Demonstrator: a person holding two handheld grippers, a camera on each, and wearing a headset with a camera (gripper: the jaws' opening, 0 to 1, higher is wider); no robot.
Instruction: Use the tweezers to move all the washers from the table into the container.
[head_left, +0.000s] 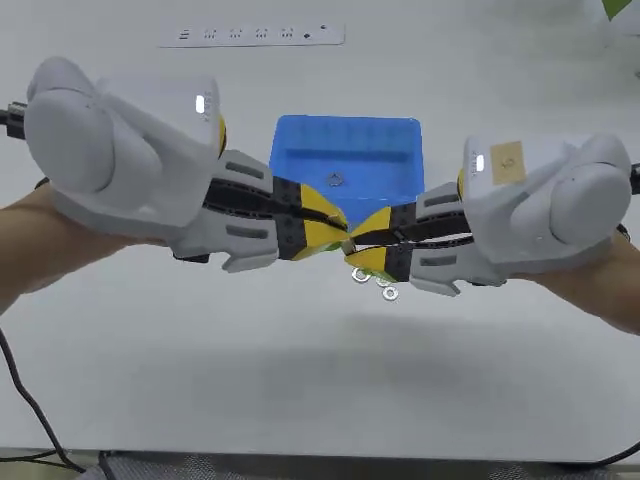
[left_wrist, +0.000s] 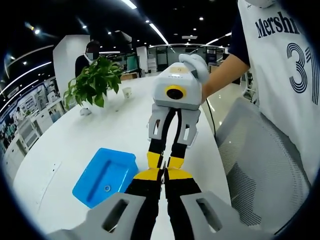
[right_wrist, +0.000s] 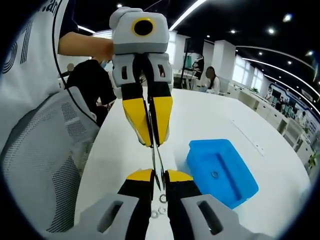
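My two grippers meet tip to tip above the table, in front of the blue container (head_left: 300, 150). The left gripper (head_left: 335, 228) comes in from the left and the right gripper (head_left: 365, 245) from the right. Thin metal tweezers (right_wrist: 157, 160) run from between the left gripper's yellow pads (right_wrist: 140, 120) down into the right gripper's (right_wrist: 159, 176) narrow gap; both look shut on them. A few washers (head_left: 360, 275) lie on the table just under the tips, also seen as washers (right_wrist: 163, 198) in the right gripper view. One washer (head_left: 334, 180) lies inside the container.
A white power strip (head_left: 252, 36) lies at the table's far edge. A potted plant (left_wrist: 92, 82) stands on the table beyond the container (left_wrist: 117, 167). A mesh chair (right_wrist: 47, 150) stands beside the table. Other people are farther back in the room.
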